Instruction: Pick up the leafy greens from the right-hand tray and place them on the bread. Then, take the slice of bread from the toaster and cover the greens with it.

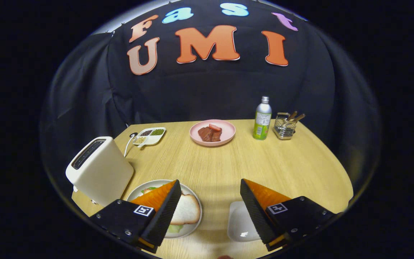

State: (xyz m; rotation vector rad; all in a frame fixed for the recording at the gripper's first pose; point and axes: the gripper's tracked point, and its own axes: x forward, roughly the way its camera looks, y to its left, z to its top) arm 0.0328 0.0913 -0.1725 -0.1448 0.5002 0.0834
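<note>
Your light wooden round-edged table [228,162] carries everything. Biggest item on it: the white boxy toaster [99,169], near left, slot on top, no bread visibly sticking out of it. Just right of the toaster sits the white round plate [194,203], partly behind your left finger; on it lies the slice of white bread [187,209] with leafy greens [174,228] peeking out under its near edge, more green at the far rim. Your gripper [210,201] hangs above the table's near edge, fingers spread wide, nothing between them. Behind the right finger is the small white square tray [241,223], bare where it shows. Far centre: pink round plate [228,133] with brownish-red meat pieces [210,133]. Right of that, the silver-and-green bottle [262,118], upright, then the wire metal basket [284,127] with wooden sticks. Far left, behind the toaster: white divided dish [149,137] holding grains.
</note>
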